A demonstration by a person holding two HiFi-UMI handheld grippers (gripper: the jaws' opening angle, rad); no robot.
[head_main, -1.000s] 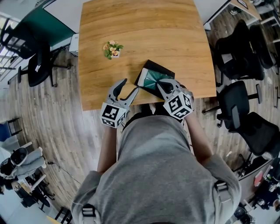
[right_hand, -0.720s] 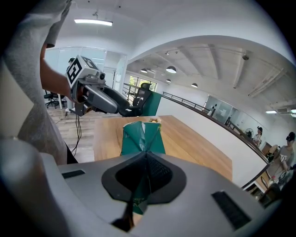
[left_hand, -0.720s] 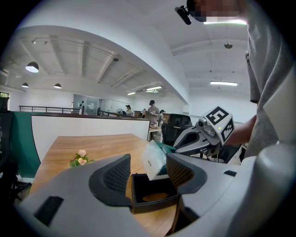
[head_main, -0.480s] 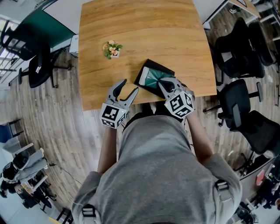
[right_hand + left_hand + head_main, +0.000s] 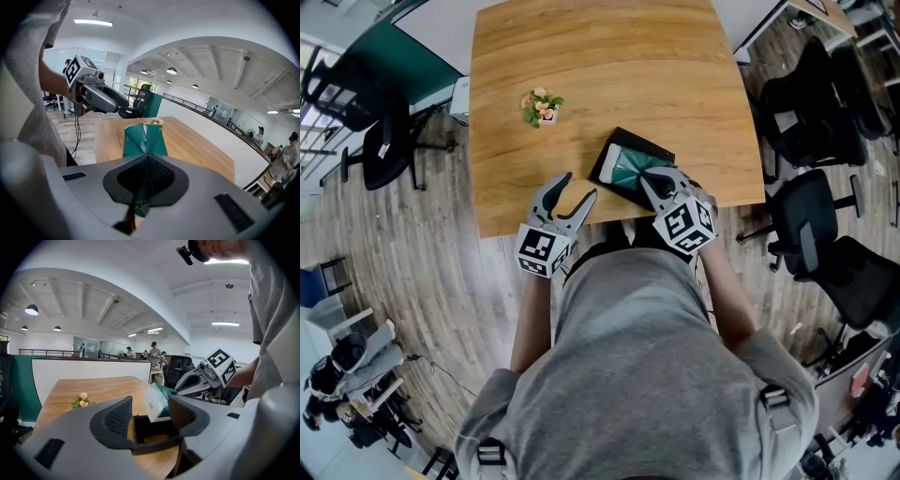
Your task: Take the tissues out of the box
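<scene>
Right tongs (image 5: pixel 147 161) were clamped tight on the near end of the green tissue pack (image 5: pixel 144 138). It stretched straight away from them, tilted up out of the black box (image 5: pixel 153 443) at the bench's (image 5: pixel 600 75) near edge. Left tongs (image 5: pixel 150 414) sat wide and empty just left of the box, aimed at it.
</scene>
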